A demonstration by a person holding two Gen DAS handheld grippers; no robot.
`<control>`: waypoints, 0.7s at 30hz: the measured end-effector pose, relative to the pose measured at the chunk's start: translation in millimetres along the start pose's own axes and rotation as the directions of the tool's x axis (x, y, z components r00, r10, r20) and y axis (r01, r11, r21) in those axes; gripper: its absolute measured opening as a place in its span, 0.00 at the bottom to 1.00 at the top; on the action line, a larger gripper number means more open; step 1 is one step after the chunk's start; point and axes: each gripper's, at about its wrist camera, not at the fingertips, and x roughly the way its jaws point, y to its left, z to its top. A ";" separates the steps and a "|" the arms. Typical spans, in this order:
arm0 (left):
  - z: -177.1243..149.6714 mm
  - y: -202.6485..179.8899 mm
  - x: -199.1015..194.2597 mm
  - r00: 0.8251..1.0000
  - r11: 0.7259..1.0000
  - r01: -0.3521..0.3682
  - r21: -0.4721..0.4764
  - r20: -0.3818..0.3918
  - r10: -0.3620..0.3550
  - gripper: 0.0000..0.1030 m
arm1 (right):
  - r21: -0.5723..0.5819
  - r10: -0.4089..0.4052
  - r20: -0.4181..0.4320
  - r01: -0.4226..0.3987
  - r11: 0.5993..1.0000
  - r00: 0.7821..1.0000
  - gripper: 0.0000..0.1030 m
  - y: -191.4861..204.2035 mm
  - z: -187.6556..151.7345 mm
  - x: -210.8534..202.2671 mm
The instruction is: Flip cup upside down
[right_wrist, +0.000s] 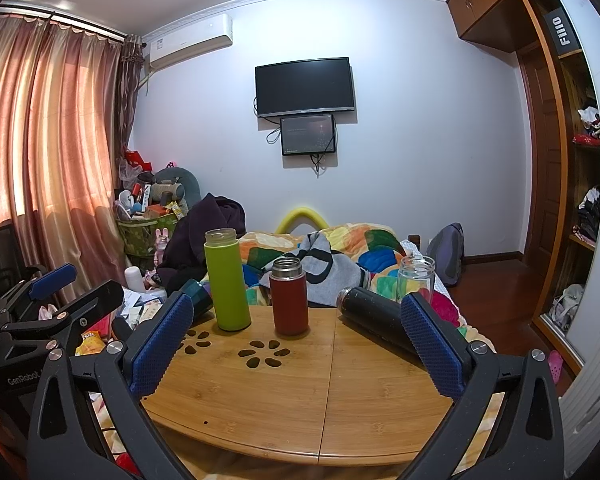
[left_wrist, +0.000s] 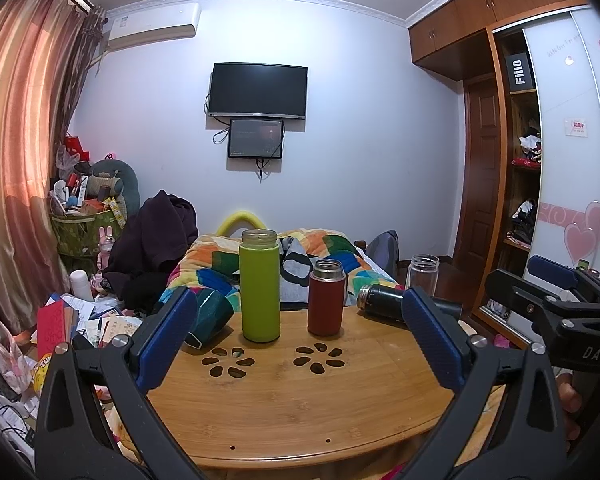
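A tall green cup and a shorter red cup stand upright and open-topped on the wooden table. A black cup lies on its side at the right. A dark teal cup lies tilted at the left edge. A clear glass jar stands behind the table's right side. My left gripper and right gripper are both open and empty, held near the table's front edge.
A bed with a colourful quilt lies behind the table. Clutter and a basket fill the floor at left. A wardrobe stands at right. The table has flower-shaped cutouts.
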 end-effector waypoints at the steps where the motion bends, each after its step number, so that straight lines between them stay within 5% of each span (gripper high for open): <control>1: 0.0 -0.1 0.1 1.000 1.000 -0.001 0.001 0.000 0.001 1.00 | -0.001 -0.001 0.000 0.001 1.000 1.000 1.00 0.2 0.1 -0.1; 15: -2.1 5.0 8.7 1.000 1.000 0.002 0.000 -0.023 -0.002 1.00 | 0.000 -0.002 -0.001 0.002 1.000 1.000 1.00 0.5 -1.4 0.8; 21: -3.2 24.4 72.4 0.989 1.000 0.013 -0.004 -0.148 -0.013 1.00 | 0.024 -0.008 -0.026 0.009 1.000 1.000 1.00 -8.4 -6.4 7.7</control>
